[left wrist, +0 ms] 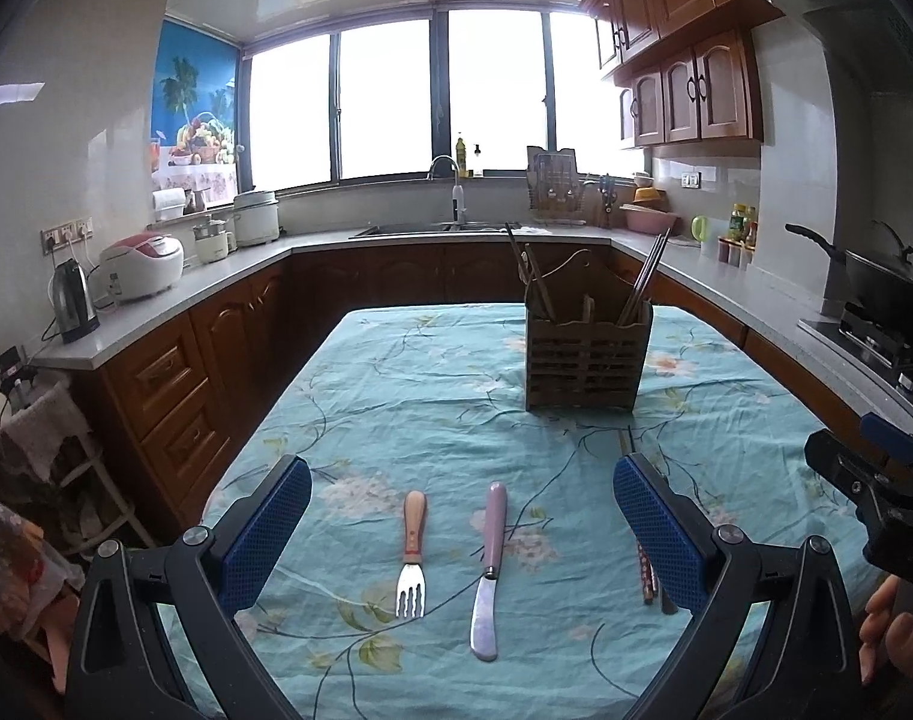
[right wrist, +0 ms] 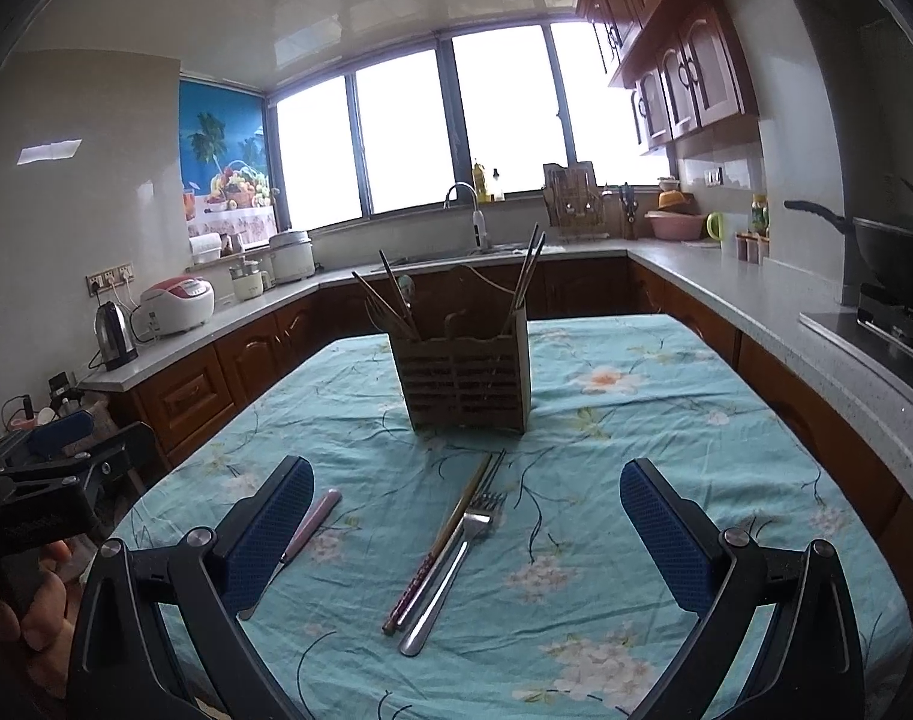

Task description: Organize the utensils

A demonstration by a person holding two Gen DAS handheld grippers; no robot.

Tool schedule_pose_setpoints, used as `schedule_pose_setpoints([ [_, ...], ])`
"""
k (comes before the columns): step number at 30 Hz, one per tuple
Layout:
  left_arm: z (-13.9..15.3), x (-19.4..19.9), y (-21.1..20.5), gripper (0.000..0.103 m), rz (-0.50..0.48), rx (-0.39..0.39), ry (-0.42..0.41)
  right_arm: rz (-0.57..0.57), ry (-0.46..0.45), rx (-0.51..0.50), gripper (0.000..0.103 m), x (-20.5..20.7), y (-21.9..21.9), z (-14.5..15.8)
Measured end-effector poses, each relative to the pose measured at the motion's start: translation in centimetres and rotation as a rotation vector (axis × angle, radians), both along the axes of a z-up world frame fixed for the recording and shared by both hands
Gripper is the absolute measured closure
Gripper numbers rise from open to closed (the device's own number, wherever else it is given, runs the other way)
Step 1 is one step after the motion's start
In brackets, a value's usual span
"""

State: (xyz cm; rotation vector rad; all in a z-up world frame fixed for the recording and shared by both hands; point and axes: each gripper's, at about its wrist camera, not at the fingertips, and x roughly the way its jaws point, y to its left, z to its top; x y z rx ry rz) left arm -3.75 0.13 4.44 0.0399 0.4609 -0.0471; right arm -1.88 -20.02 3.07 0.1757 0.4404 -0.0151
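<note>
A slatted wooden utensil holder [left wrist: 585,357] [right wrist: 465,381] stands mid-table with chopsticks and utensils sticking up in it. In the left wrist view a wooden-handled fork [left wrist: 413,552] and a pink-handled butter knife [left wrist: 489,570] lie flat between the fingers of my open, empty left gripper [left wrist: 462,531]. In the right wrist view a metal fork [right wrist: 450,570] and a pair of chopsticks [right wrist: 441,546] lie side by side between the fingers of my open, empty right gripper [right wrist: 465,534]. The pink-handled knife [right wrist: 306,534] lies partly behind its left finger.
The table has a blue floral cloth [left wrist: 432,396] [right wrist: 624,450]. Wooden cabinets and grey counters surround it, with a kettle [left wrist: 72,300], rice cooker [left wrist: 141,267], sink faucet [left wrist: 453,189] and a wok on the stove [left wrist: 882,285]. The other gripper shows at each view's edge.
</note>
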Motion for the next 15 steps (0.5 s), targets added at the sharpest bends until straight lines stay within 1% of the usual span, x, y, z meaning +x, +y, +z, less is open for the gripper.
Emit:
schedule_pose_setpoints([
  [9, -0.02, 0.07, 0.21, 0.001, 0.001, -0.007, -0.008, -0.014, -0.035, 0.01, 0.0, -0.42, -0.37, 0.53],
  [15, -0.15, -0.09, 0.53, 0.001, 0.004, -0.012, -0.013, -0.011, -0.041, 0.008, 0.0, -0.35, -0.21, 0.61],
])
